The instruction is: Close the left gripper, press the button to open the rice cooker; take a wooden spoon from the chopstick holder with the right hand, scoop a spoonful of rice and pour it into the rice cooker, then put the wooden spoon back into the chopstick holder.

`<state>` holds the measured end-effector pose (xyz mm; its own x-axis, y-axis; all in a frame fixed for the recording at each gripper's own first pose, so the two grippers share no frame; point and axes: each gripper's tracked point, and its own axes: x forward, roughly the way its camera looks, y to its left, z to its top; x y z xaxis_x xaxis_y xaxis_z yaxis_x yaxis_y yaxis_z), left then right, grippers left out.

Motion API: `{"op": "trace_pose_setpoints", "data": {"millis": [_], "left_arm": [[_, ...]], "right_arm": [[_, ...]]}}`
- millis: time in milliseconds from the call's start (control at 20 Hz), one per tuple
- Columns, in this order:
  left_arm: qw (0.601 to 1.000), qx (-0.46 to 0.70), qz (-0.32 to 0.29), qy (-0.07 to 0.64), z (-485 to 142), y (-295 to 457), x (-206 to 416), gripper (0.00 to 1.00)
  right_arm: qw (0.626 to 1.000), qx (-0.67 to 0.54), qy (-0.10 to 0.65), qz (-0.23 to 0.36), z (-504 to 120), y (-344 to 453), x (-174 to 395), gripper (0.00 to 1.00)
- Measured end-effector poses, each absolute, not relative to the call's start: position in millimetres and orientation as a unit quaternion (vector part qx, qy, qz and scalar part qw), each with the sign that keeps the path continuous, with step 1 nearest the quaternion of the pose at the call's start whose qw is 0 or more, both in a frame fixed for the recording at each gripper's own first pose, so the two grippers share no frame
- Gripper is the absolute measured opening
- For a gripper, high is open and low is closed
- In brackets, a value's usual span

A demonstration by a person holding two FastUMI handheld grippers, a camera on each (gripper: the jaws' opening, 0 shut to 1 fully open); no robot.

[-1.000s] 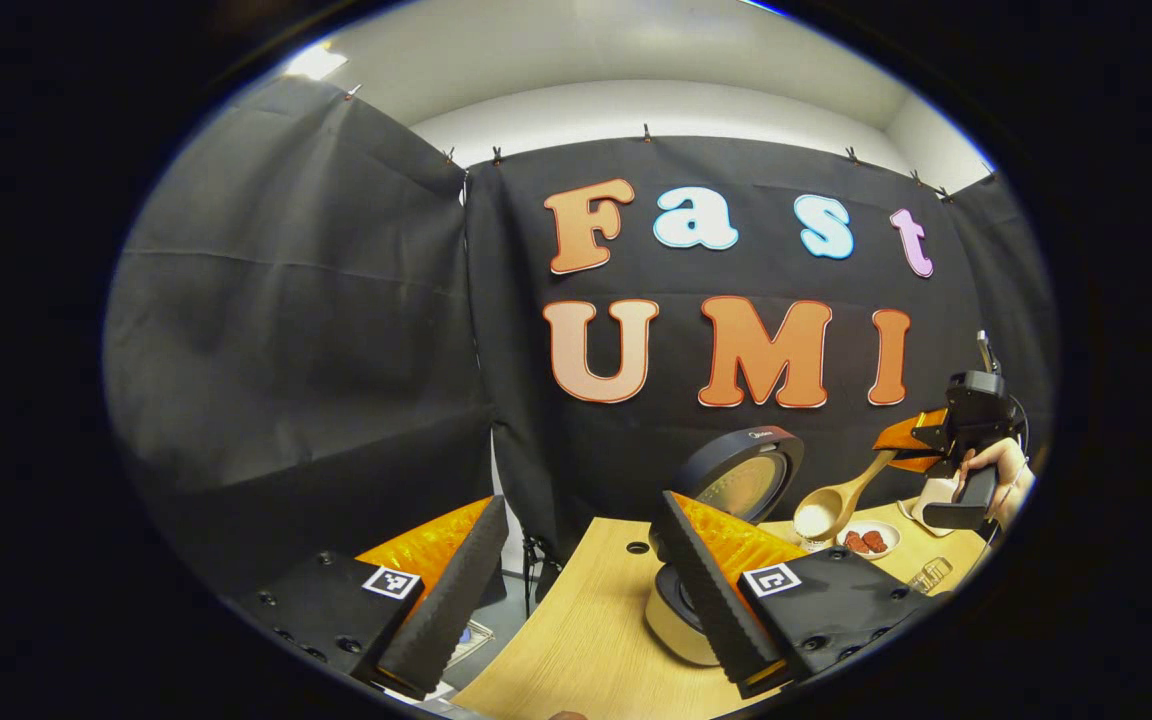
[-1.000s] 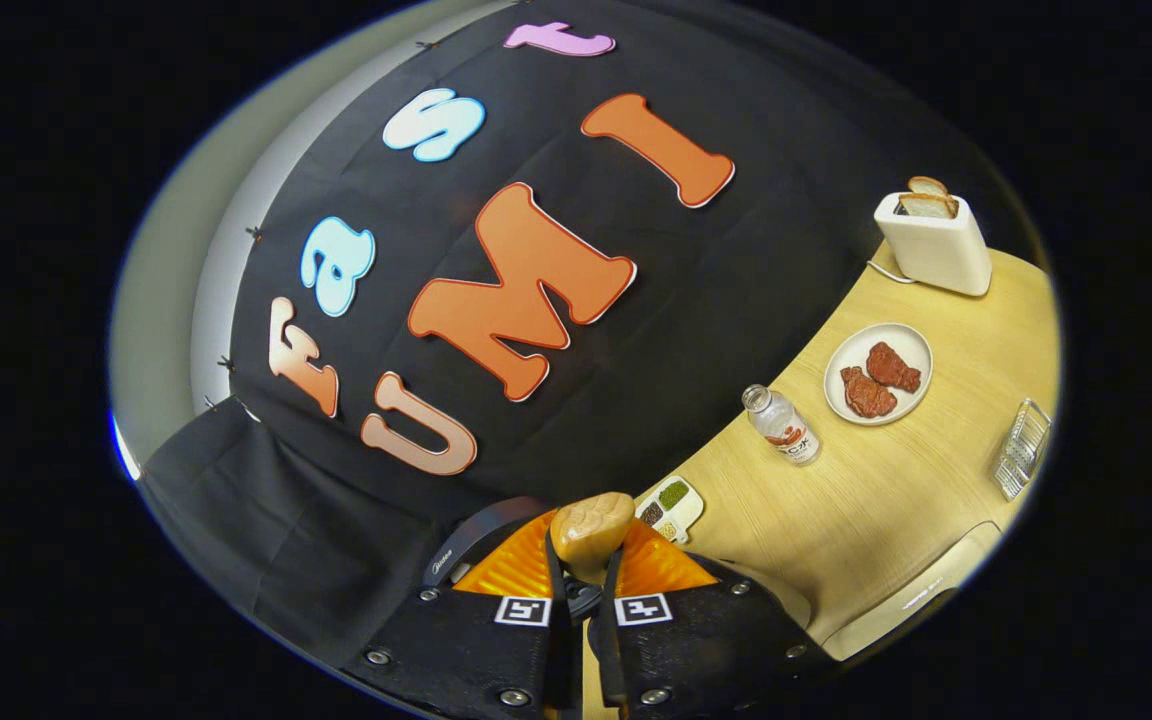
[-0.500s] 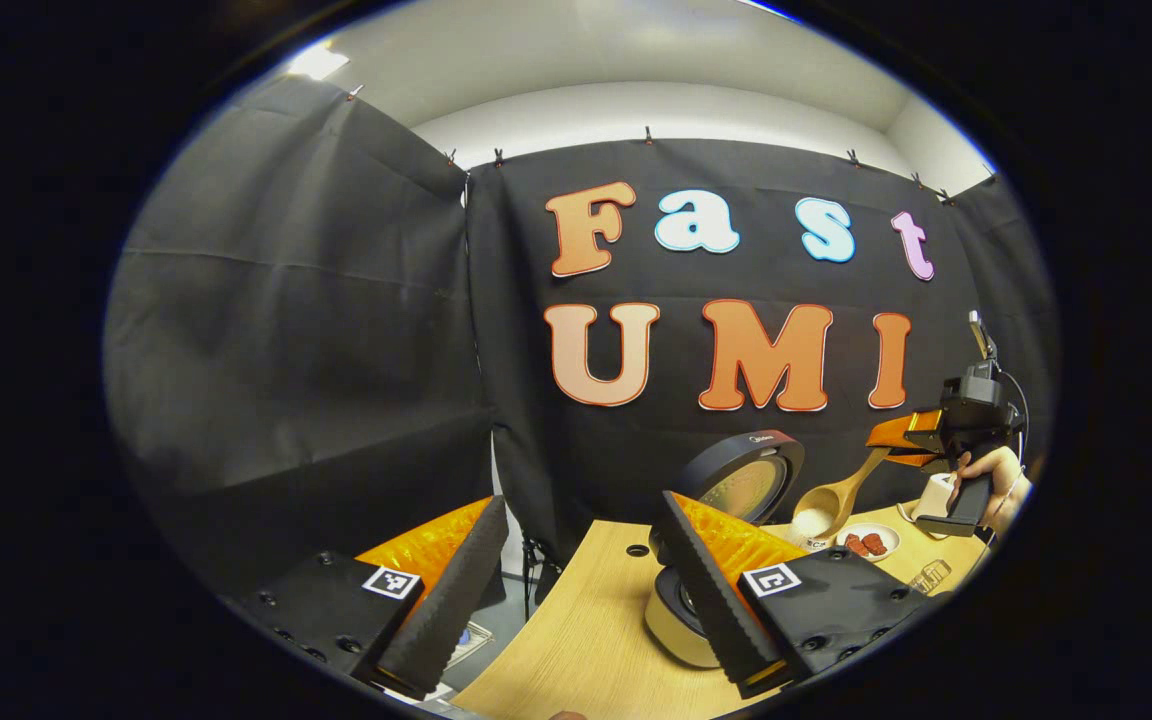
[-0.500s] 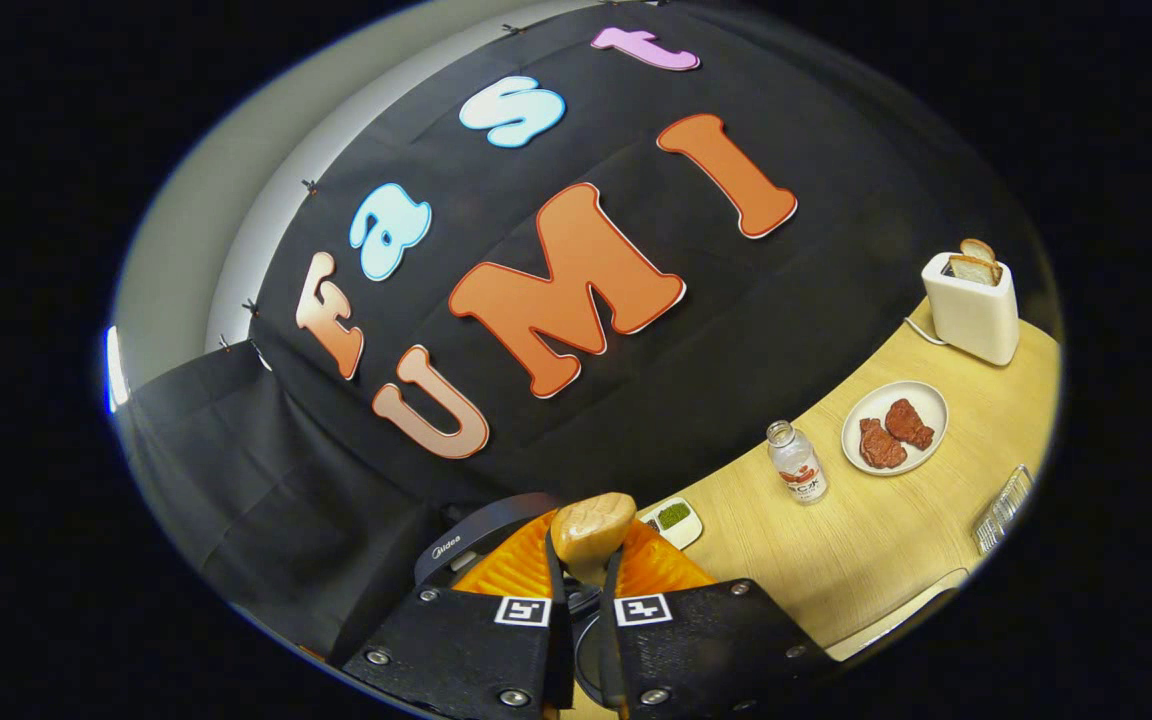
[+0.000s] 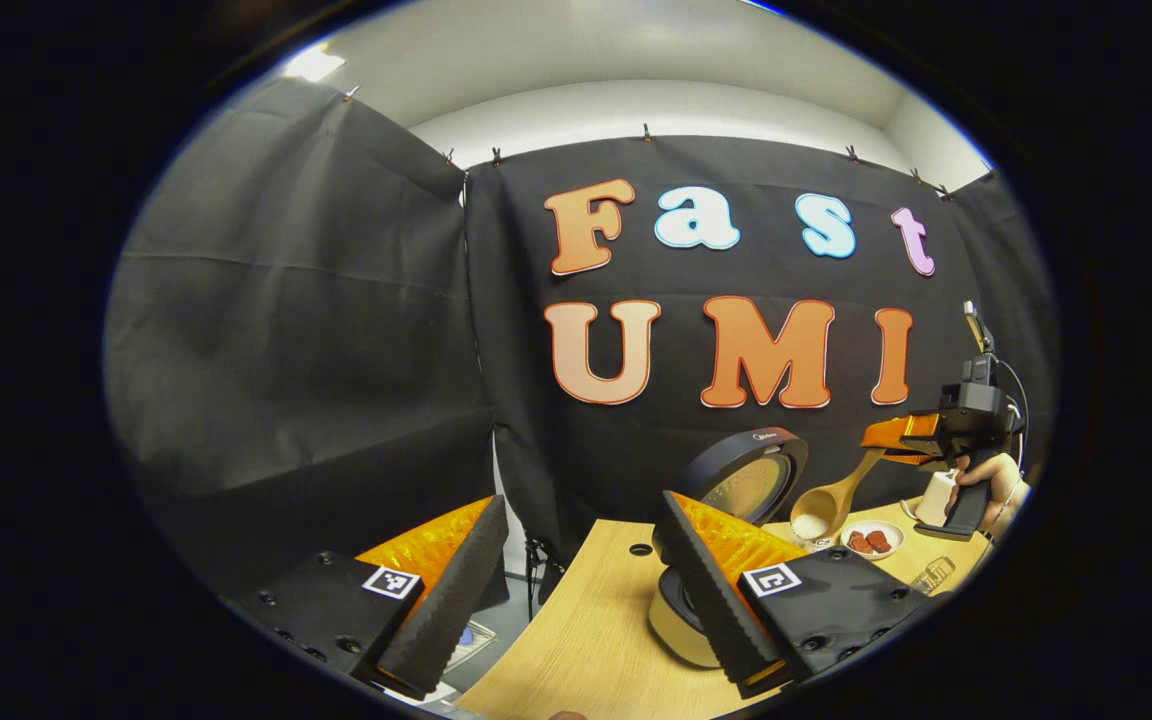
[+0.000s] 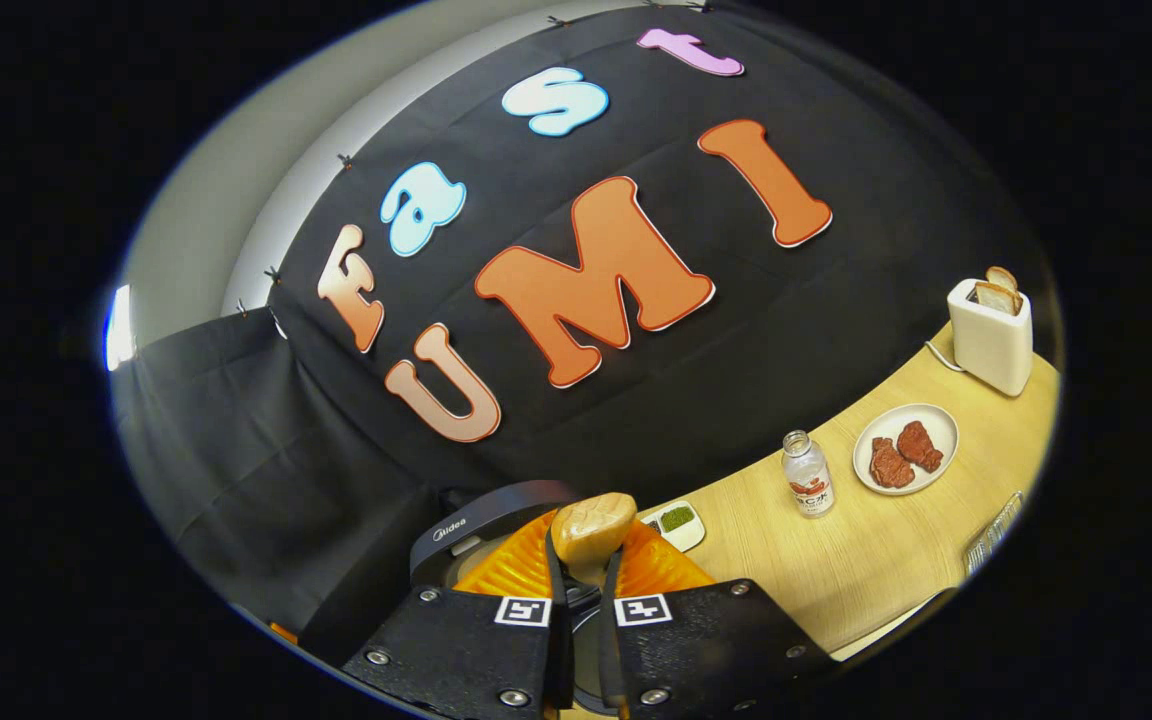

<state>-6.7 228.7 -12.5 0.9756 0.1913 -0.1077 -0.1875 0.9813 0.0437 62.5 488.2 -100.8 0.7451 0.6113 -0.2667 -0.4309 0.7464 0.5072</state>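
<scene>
1. Carrying a wooden spoon (image 5: 829, 505) loaded with white rice, our right gripper (image 5: 898, 442) pinches the handle end just right of the rice cooker (image 5: 726, 560), whose lid (image 5: 746, 478) stands open.
2. Seen from the right gripper view, both fingers press on the handle (image 6: 591, 528), directly above the cooker.
3. We judge the spoon light, stiff and smooth; held at its far end it could twist, spilling loose grains.
4. Our left gripper (image 5: 576, 580) hangs spread and empty, in front of the cooker.
</scene>
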Motion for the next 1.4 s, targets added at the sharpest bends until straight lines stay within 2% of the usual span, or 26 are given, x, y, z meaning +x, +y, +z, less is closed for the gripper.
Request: {"op": "trace_pose_setpoints", "data": {"millis": [650, 1400], "left_arm": [[0.994, 0.020, 0.094, 0.060, -12.0, 229.6, -4.4, 1.00], [0.993, 0.022, 0.090, 0.071, -15.3, 229.0, -3.1, 1.00]], "right_arm": [[0.924, 0.108, 0.153, 0.335, -87.0, 505.1, 42.5, 0.09], [0.909, -0.032, 0.097, 0.405, -91.6, 530.9, 6.7, 0.09]]}}
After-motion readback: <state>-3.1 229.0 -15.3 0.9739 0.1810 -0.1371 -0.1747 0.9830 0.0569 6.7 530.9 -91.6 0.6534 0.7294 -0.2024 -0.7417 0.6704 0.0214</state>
